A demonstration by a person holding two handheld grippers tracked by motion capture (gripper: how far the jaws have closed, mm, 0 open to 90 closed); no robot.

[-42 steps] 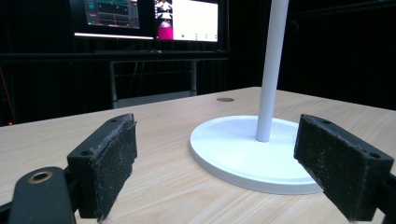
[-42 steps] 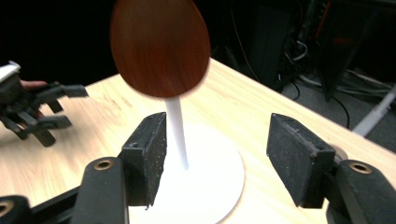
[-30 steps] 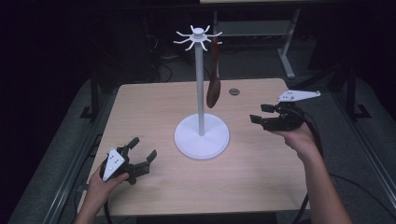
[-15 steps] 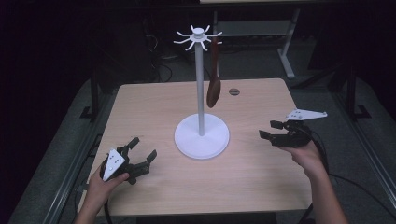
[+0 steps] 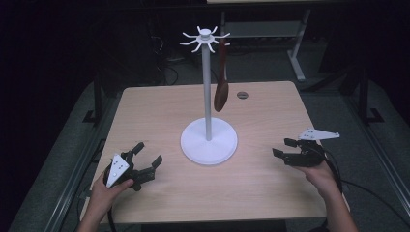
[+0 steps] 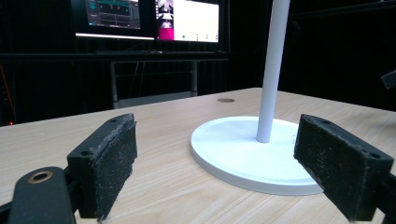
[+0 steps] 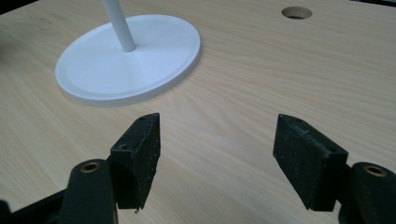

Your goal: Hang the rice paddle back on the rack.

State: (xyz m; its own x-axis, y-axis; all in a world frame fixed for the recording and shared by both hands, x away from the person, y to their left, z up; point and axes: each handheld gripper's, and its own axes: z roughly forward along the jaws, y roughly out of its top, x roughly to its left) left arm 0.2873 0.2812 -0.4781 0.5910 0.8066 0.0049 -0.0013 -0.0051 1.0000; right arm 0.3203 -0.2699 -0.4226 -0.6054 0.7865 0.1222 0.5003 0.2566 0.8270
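A white stand (image 5: 208, 101) with a round base (image 5: 209, 143) rises from the middle of the wooden table (image 5: 159, 108); hooks ring its top (image 5: 205, 37). A dark brown spoon (image 5: 222, 84) hangs from one hook, bowl down. My left gripper (image 5: 147, 155) rests low at the front left, open and empty, its jaws framing the base (image 6: 243, 154) and pole (image 6: 273, 70). My right gripper (image 5: 285, 147) hovers low over the table at the front right, open with nothing between its pads; the base (image 7: 126, 60) lies ahead of it.
A round cable hole (image 5: 242, 95) sits in the table behind the stand, and shows as a hole (image 7: 296, 12) in the right gripper view. Lit monitors (image 6: 154, 18) stand beyond the far edge. Dark floor and table legs surround the table.
My right gripper has come down and toward the front edge of the table, away from the spoon. The left gripper has stayed put.
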